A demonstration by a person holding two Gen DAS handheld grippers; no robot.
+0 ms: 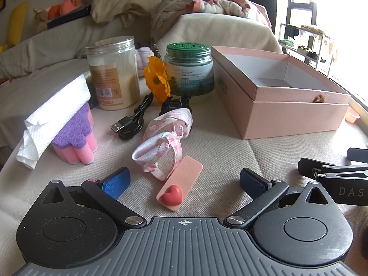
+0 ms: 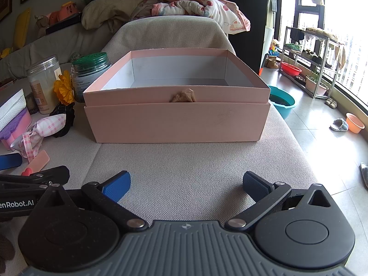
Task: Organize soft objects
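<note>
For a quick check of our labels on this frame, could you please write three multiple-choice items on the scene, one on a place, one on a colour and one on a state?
1. Where does the black USB cable lie?
A. Inside the pink box
B. On the cushion in front of the clear jar
C. On top of the sponge

2. What colour is the lid of the shorter jar?
A. Green
B. Red
C. White

3. What state is the left hand-held gripper in?
A. Shut on the checked bow
B. Shut on nothing
C. Open, holding nothing

Answers:
1. B, as the cable is coiled on the fabric just before the clear jar.
2. A, as the perforated lid is dark green.
3. C, as its blue pads stand wide apart, with the heart clip lying untouched between them.
</note>
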